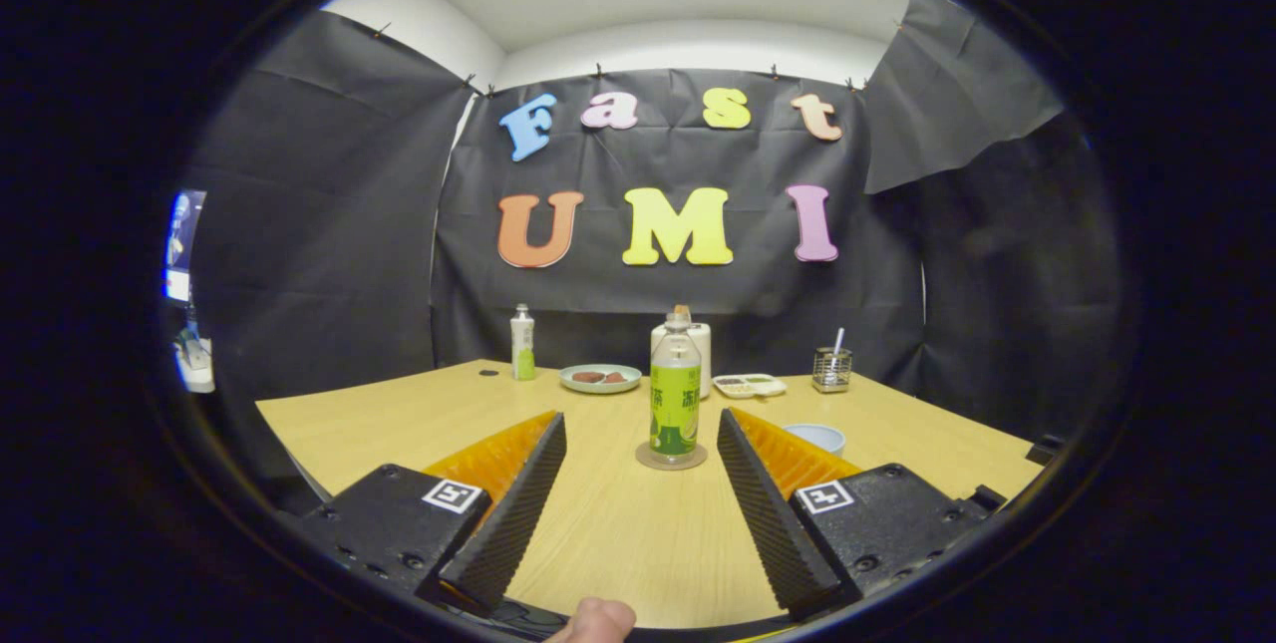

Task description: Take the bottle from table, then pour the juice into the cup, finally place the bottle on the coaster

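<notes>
right finger [773,483] of the claw [641,424] hides most of cup [819,437].

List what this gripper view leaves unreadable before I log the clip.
- Cup: the right finger hides most of it; contents cannot be told.
- White container: the bottle on the coaster covers its front.
- Plate and tray food: too small to identify.
- Gripper: open, holding nothing.

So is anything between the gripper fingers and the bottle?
No. In the gripper view, bare tabletop runs from the open gripper to the bottle, upright on its coaster.
</notes>
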Available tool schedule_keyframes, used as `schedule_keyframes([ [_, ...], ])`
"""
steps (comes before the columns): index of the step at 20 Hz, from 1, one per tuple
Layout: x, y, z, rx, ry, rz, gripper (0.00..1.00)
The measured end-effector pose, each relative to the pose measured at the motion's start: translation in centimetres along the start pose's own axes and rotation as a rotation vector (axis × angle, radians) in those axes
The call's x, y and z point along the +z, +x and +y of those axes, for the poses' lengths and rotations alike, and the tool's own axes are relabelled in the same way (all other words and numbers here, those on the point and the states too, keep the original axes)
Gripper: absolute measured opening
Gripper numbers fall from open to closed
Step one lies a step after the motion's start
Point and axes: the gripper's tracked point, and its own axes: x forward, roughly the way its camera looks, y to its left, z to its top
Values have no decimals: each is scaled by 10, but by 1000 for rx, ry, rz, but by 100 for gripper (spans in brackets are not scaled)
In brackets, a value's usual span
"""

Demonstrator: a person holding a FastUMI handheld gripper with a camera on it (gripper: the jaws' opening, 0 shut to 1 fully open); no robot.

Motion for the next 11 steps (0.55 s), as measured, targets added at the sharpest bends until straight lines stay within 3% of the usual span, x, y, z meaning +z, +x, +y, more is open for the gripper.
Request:
schedule_keyframes([
  [11, 9, 3, 11, 42, 9, -28, 99],
])
